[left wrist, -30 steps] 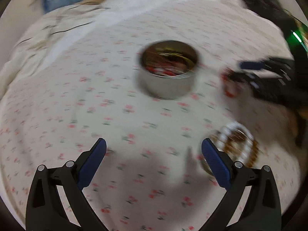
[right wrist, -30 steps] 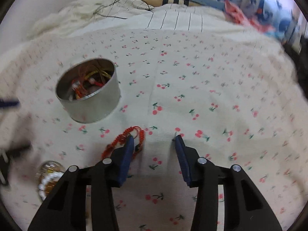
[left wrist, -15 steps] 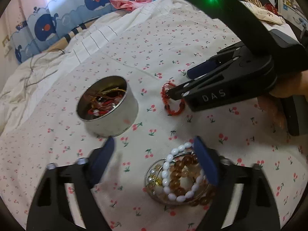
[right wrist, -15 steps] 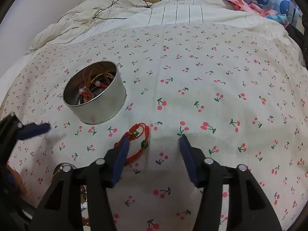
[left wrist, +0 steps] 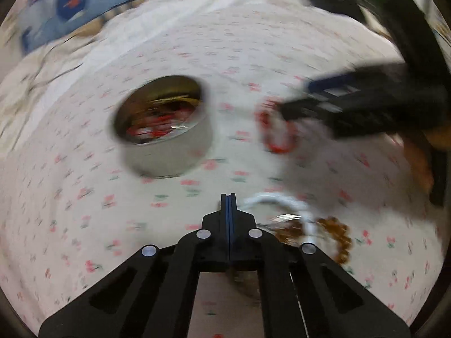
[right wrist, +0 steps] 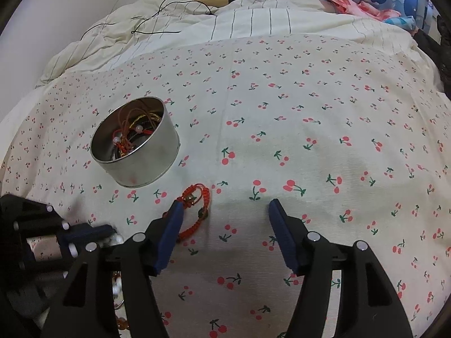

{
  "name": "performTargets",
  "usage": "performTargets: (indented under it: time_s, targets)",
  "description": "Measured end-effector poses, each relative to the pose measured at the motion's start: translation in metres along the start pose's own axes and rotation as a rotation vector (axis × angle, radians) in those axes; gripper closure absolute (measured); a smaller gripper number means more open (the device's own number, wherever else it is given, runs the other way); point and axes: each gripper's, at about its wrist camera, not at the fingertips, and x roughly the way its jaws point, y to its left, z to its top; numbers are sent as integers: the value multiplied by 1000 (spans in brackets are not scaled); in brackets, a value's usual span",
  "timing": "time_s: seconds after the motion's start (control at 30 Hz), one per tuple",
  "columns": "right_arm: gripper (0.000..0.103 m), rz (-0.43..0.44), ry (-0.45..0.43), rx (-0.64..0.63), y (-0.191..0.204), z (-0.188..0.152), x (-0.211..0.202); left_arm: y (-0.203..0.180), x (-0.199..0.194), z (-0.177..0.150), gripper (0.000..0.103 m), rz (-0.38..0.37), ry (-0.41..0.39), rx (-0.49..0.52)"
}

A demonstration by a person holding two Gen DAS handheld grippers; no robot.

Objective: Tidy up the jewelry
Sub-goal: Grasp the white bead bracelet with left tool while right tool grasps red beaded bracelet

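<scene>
Red braided bracelet (right wrist: 197,211) lies flat on the cherry-print sheet (right wrist: 324,107), just in front of the metal tin (right wrist: 135,143), apart from it. R gripper (right wrist: 225,219) fingers spread wide; left pad touching or overlapping the bracelet's near edge, nothing pinched. L gripper (left wrist: 228,205) blue pads pressed together, nothing visible btwn them. White bead bracelet (left wrist: 282,202) and amber bead strand (left wrist: 338,233) sit just right of the L fingertips, partly hidden by its frame. Tin already holds red cords w/ beads and gold chain. L view heavily blurred.
</scene>
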Motion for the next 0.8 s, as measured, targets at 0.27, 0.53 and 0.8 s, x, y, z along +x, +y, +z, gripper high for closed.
performTargets:
  time_s: [0.27,0.53,0.8]
  targets:
    - [37,13,-5,0,-5,1,-7,41,-2,-2,100,-181,24,-228]
    - [36,11,3,-5,-4,0,-5,5,4,-7,58,-148,61,-91]
    - [36,0,-22,-6,-8,2,-11,32,-13,-7,96,-51,8,-207]
